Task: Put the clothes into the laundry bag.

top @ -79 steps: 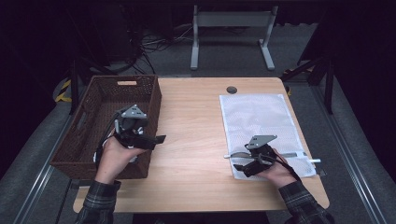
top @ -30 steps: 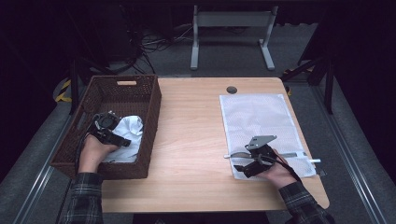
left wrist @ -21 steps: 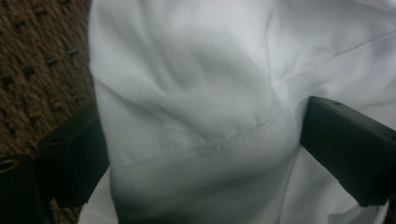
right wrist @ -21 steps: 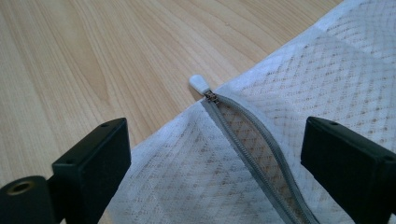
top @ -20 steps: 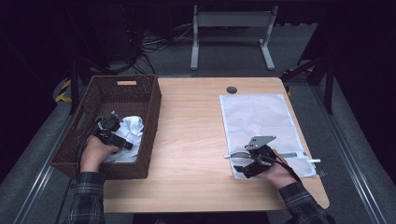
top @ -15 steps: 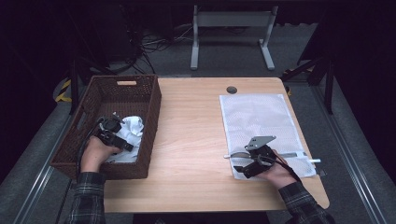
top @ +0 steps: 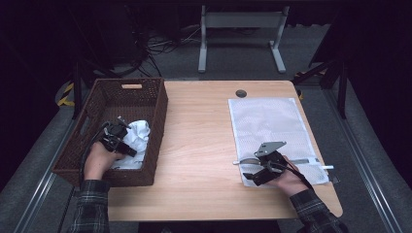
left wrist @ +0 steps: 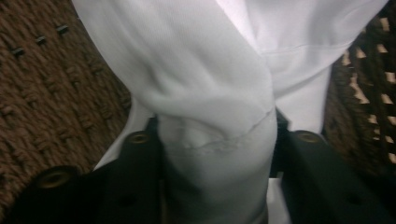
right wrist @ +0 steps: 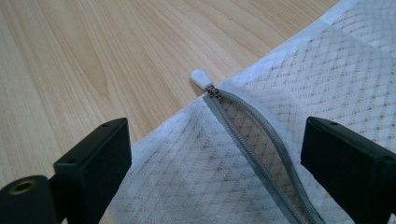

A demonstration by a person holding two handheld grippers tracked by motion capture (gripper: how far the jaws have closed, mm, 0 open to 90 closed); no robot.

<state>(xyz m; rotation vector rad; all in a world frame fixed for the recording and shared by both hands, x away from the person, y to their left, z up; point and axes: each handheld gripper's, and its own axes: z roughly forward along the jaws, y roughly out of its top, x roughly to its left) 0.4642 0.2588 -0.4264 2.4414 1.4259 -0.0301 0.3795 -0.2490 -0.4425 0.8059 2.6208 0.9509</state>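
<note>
Now my left gripper point(top: 118, 138) sits inside the dark brown woven wicker basket point(top: 156, 130) at the table's left; its jaws have just been closing and now pinch a fold of the crumpled white cloth garment point(left wrist: 210, 116) lying in the basket's near right part. My right gripper point(top: 257, 167) rests on the near edge of the flat white mesh zip bag point(top: 269, 121) at the right, jaws spread wide, empty, either side of the partly open grey zipper point(right wrist: 252, 140) and its white pull tab point(right wrist: 199, 77).

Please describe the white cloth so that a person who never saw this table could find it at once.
Look at the brown wicker basket at the left edge of the wooden table. Inside it lies the white cloth, crumpled, with the left gripper closed on a fold. Unlike the flat mesh bag, it is bunched and opaque.
</note>
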